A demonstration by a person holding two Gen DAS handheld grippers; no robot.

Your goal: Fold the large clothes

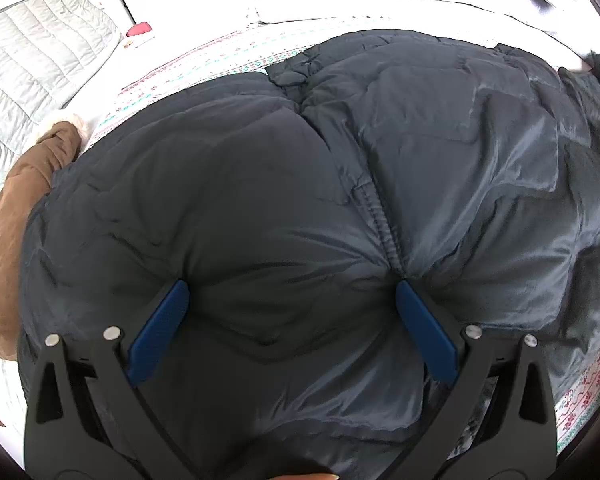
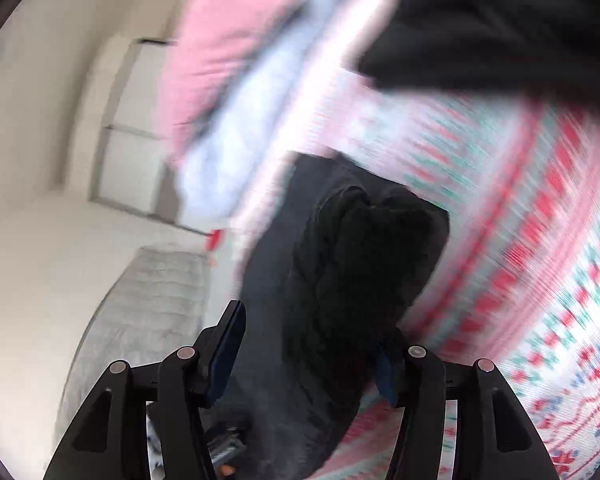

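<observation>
Far left there's a brown garment w/ fleece trim, next to the dark puffer jacket spread on the patterned bedsheet. Left gripper is spread wide, fingers pressed down into the padding, zipper running straight away from it. Right gripper: blurry, jaws apart w/ a dark jacket fold between them, can't tell if it's pinched. No containers here.
</observation>
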